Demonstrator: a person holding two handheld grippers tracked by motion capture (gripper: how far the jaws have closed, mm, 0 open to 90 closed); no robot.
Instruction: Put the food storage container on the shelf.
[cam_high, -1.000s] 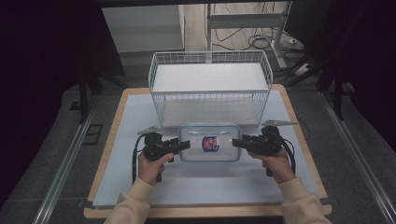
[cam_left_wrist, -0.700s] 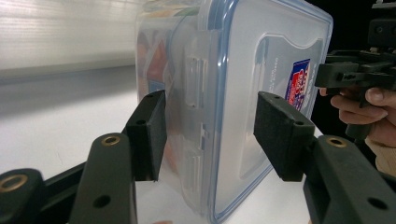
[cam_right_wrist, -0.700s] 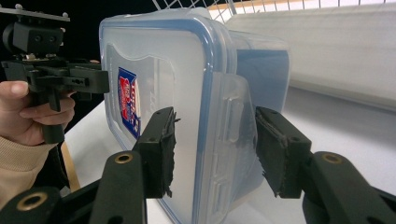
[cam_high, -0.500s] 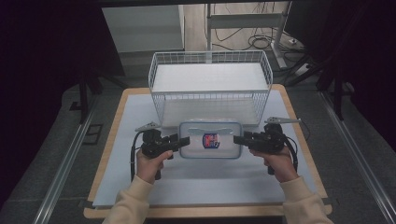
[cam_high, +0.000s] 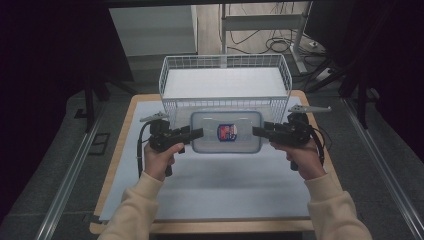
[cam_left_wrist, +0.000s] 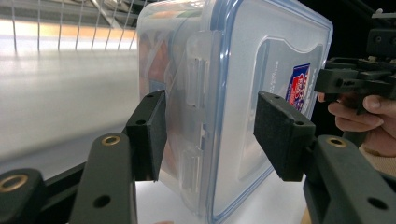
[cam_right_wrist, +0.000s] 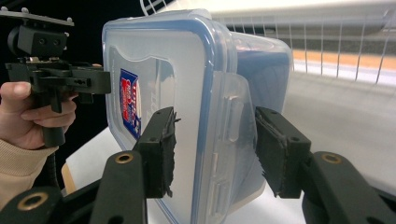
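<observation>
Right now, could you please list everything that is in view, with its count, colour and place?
Container: one, clear plastic with a blue-trimmed lid and a red and blue label, held between the two grippers in front of the basket.
Basket: one, white wire, at the far side of the table.
Mat: one, pale blue-white, covering the table top.
Table: one, light wood edge.
Left gripper: one, black, jaws around the container's left end, a gap showing at one pad.
Right gripper: one, black, jaws around its right end.
Hands: two, in cream sleeves.
</observation>
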